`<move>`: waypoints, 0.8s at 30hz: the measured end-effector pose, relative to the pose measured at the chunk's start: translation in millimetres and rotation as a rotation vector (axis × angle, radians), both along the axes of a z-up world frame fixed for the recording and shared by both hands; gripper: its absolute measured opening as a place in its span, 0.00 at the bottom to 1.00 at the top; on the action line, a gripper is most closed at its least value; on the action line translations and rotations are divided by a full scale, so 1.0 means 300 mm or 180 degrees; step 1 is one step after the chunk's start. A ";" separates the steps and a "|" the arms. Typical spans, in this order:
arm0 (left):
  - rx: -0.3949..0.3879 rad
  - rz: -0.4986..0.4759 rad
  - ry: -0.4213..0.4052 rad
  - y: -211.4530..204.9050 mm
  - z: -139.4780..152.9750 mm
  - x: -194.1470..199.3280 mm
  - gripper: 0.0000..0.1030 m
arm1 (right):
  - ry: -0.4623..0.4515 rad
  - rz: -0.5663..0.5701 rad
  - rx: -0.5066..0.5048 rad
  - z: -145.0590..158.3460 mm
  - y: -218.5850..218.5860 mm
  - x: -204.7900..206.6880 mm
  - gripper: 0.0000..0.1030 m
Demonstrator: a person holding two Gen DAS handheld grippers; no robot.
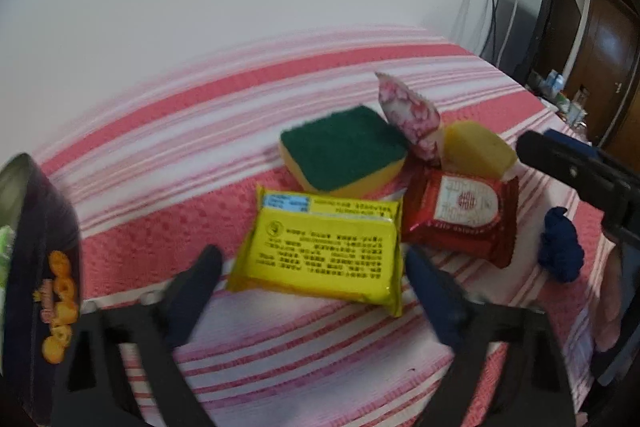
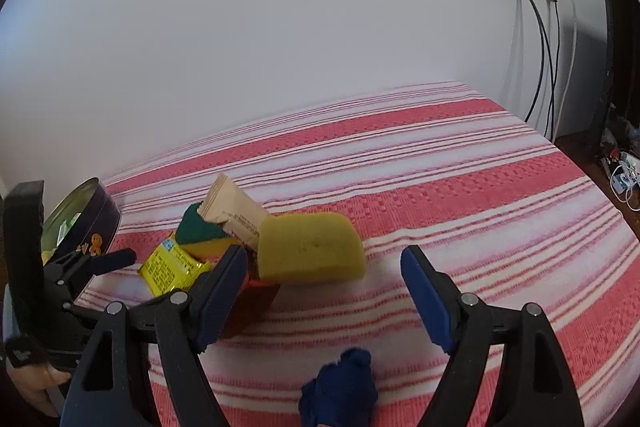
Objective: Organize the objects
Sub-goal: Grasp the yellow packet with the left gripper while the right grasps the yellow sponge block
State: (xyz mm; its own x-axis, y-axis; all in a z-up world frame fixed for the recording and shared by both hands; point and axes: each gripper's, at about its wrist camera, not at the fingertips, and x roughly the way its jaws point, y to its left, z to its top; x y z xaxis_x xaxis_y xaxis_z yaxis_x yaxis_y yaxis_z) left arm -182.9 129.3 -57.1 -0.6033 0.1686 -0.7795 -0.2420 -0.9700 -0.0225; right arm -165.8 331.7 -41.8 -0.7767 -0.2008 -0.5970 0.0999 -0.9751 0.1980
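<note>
**Pink-striped bedspread, small goods and two hand-held grippers**

Pink, red and white woven stripes cover the bedspread (image 1: pixel 168 131) on which we list every item below.

1. Yellow foil packet (image 1: pixel 320 247), printed side up, lying flat. We see it between the fingers of the left gripper (image 1: pixel 314 269), whose jaws stand apart on either side of its near end; the pads do not visibly press on it.
2. Green-topped yellow scouring sponge (image 1: pixel 342 151), just behind the yellow packet, scouring face up.
3. Red snack packet (image 1: pixel 464 215), to the right of the yellow packet, slightly overlapped by the items behind it.
4. Pink-and-white patterned sachet (image 1: pixel 412 111), standing tilted between the two sponges.
5. Plain yellow sponge (image 2: pixel 310 247), leaning on the red packet.
6. Dark blue crumpled cloth ball (image 2: pixel 340 387), apart from the cluster, low between the arms of the right gripper (image 2: pixel 324 273). We find that gripper's jaws wide apart and holding nothing.
7. Dark round tin (image 1: pixel 44 267) with biscuit pictures on its wall, lid off, at the left of the cluster; green-wrapped things lie inside.

White wall, sockets and hanging cables (image 2: pixel 544 59) stand behind the bed.
</note>
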 end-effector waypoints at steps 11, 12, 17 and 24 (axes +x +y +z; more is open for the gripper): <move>0.0062 -0.0025 0.0035 -0.041 0.002 0.022 0.70 | -0.0294 0.0174 0.0171 -0.052 -0.046 -0.111 0.79; 0.0063 -0.0018 0.0038 -0.045 0.003 0.025 0.70 | -0.0324 0.0167 0.0167 -0.056 -0.046 -0.118 0.79; 0.0122 0.0051 0.0039 -0.061 0.003 0.019 0.70 | -0.0401 0.0203 0.0250 -0.066 -0.062 -0.138 0.79; 0.0193 0.0170 0.0110 -0.088 0.014 0.021 0.69 | -0.0474 0.0204 0.0344 -0.077 -0.069 -0.155 0.79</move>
State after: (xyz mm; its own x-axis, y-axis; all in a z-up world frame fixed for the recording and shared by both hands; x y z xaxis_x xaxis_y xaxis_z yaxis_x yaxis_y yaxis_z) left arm -176.7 102.9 -53.0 -0.6390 0.1815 -0.7475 -0.1915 -0.9787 -0.0740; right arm -212.4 310.9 -64.8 -0.6658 -0.1754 -0.7252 0.1398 -0.9841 0.1097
